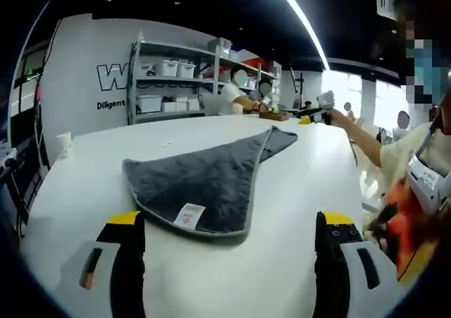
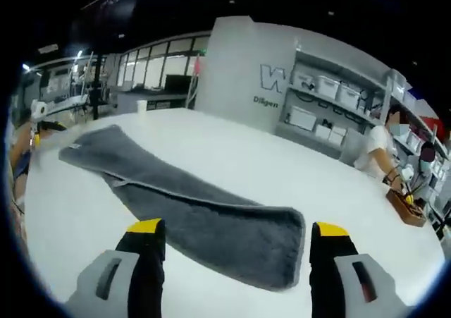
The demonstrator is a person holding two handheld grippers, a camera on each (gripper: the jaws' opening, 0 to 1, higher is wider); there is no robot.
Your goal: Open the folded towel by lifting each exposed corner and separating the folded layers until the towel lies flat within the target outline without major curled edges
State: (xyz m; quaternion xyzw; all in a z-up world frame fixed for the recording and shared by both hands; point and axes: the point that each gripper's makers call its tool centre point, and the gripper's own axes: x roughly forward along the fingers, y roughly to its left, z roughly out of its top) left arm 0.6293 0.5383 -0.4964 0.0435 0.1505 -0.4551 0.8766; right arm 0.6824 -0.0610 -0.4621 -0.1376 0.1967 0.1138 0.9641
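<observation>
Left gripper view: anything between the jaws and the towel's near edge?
No, just bare white table between the open left gripper and the grey towel.

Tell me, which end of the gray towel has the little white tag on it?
The end lying between the left gripper jaws in the left gripper view: the towel has a white tag at that near edge. The far end narrows and shows none.

white tag (image 1: 189, 215) print on towel (image 1: 211, 180) too small to read; wall lettering (image 1: 113, 78) partly hidden, perhaps by shelving (image 1: 176, 78).

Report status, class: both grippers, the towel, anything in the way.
Left gripper open, right gripper open, both short of the towel. Towel still folded on white table, label up. Nothing in the way.
</observation>
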